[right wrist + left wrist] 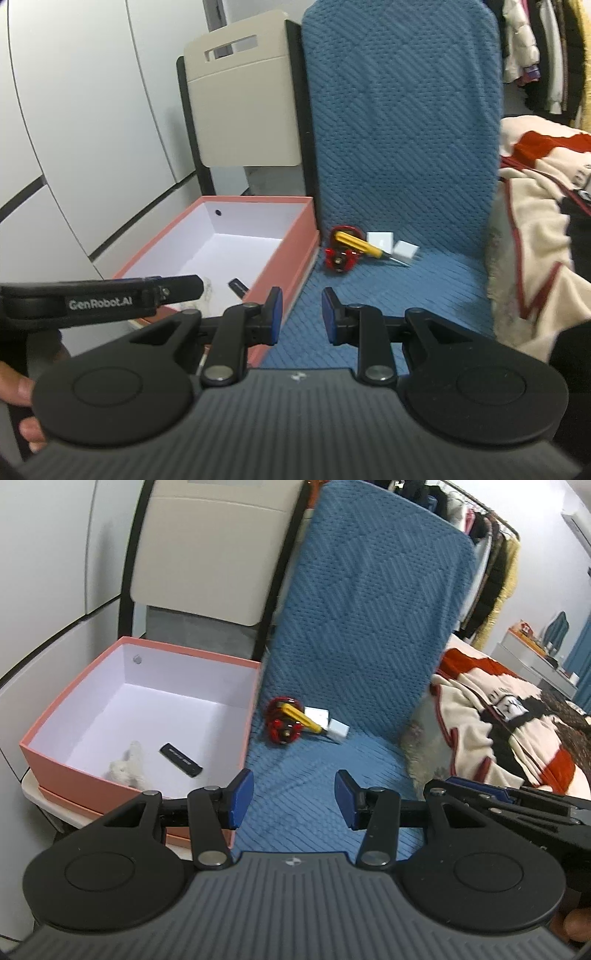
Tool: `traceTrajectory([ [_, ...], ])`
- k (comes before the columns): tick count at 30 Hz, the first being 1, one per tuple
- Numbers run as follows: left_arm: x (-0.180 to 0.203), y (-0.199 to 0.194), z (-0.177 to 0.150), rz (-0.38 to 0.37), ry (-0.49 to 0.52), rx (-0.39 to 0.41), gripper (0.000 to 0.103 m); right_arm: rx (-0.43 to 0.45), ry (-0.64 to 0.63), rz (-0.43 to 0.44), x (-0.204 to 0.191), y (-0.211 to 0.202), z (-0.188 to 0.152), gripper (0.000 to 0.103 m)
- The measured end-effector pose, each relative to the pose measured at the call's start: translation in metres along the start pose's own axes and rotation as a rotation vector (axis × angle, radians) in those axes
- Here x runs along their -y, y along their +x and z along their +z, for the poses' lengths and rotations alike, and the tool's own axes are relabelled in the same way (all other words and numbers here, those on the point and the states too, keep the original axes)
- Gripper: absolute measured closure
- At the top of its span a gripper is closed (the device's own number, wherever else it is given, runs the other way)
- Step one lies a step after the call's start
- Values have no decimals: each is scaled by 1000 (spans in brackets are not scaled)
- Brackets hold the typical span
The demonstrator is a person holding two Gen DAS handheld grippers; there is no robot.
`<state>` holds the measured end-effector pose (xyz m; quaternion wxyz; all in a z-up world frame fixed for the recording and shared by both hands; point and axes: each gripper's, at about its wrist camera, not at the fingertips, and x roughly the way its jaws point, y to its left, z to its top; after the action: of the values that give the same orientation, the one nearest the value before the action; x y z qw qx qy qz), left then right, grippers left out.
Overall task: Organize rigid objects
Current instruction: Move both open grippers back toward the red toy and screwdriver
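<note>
A pink box with a white inside stands on a chair at the left. In it lie a black flat stick and a small white plush toy. On the blue chair seat lie a red-and-black round object, a yellow-handled screwdriver and two small white boxes. My left gripper hangs open above the seat's front, beside the box corner, with nothing in it. My right gripper stands narrowly open and empty, short of the red object and the screwdriver.
A beige chair back rises behind the pink box. The blue-covered backrest stands behind the objects. A red, cream and black blanket lies on a bed at the right. White wardrobe doors are on the left, hanging clothes behind.
</note>
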<state>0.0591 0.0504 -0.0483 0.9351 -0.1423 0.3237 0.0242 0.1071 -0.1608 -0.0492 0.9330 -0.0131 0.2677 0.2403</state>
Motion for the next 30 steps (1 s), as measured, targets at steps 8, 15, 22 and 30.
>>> traceTrajectory([
  [8, 22, -13, -20, -43, 4, 0, 49, 0, 39, -23, 29, -34, -21, 74],
  [15, 38, -7, -23, -26, 50, 4, 48, 29, 30, -50, 37, -43, -31, 74],
  [22, 47, 15, -23, -42, 84, -16, 44, 41, 8, -79, 48, -34, -38, 74],
  [30, 45, 83, -11, -44, 86, -31, 43, 27, 8, -111, 74, 18, -43, 74],
])
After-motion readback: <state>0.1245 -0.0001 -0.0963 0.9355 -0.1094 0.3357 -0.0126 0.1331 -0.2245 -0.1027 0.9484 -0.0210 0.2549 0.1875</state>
